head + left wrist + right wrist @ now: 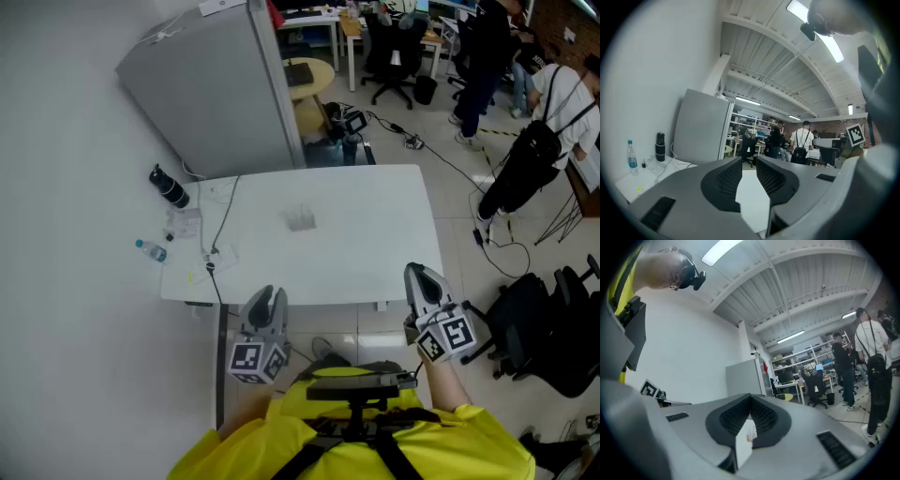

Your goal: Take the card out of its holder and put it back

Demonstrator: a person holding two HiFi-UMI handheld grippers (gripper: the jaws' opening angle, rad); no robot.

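Note:
A small clear card holder [302,218] stands near the middle of the white table [375,253]; its card is too faint to make out. Both grippers hover at the table's front edge, well short of the holder. My left gripper [269,302] has a narrow gap between its pads [726,180], and only the table shows through it. My right gripper [419,277] is shut, its fingertips [761,413] meeting. A white strip with a small coloured mark shows in the hollow behind them; I cannot tell what that strip is.
A black bottle [169,186], a water bottle [150,249], papers and a cable [221,234] lie at the table's left end. A grey cabinet [216,84] stands behind it. Black chairs [553,328] are at the right; people [539,122] stand further back.

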